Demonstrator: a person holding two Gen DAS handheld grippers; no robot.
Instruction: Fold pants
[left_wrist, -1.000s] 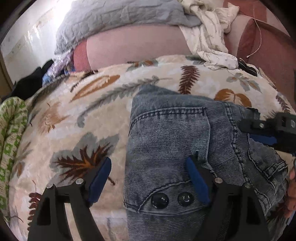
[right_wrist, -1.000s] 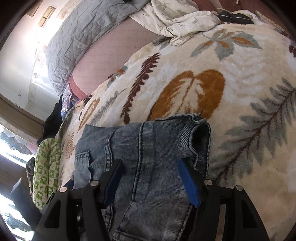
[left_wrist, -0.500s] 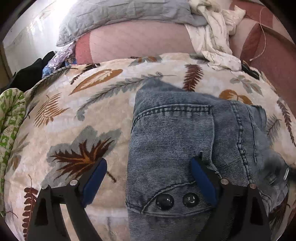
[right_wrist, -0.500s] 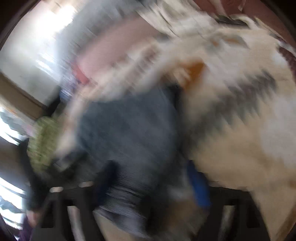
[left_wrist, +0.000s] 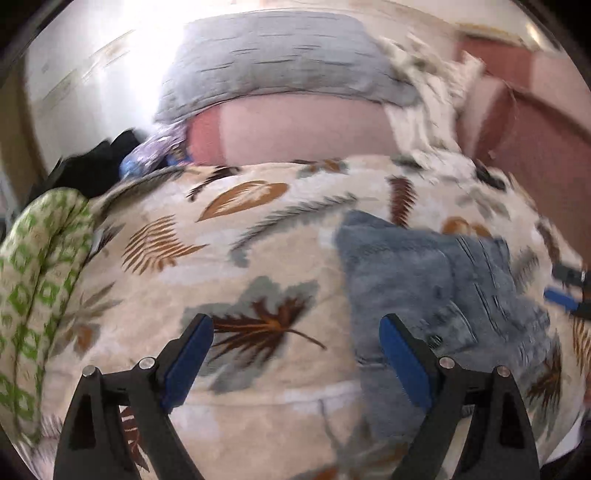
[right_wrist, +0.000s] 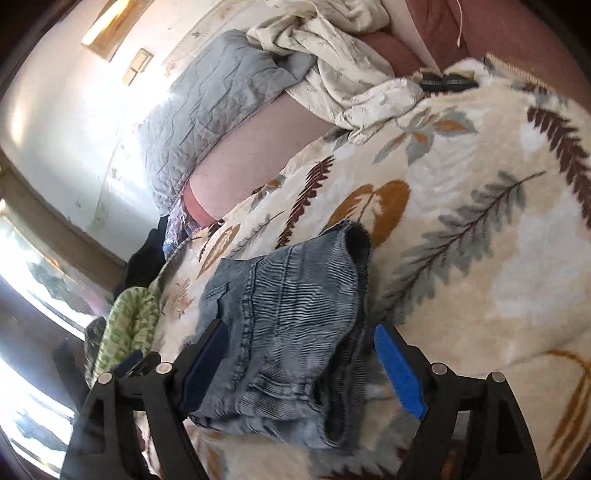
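The folded jeans (right_wrist: 291, 325) lie in a compact bundle on the leaf-print blanket (right_wrist: 480, 229), toward its near edge. Wide bare blanket spreads right of them and beyond. The left gripper (left_wrist: 295, 354) has just been opening; its jaws stand released over bare blanket, just left of the jeans. The right gripper (right_wrist: 299, 362) has likewise just been opening, released, its pads apart from the denim between them. A green patterned cloth (left_wrist: 40, 273) lies at the blanket's left edge. Far off sit a grey quilt (right_wrist: 221, 96) and a crumpled pale sheet (right_wrist: 343, 74).
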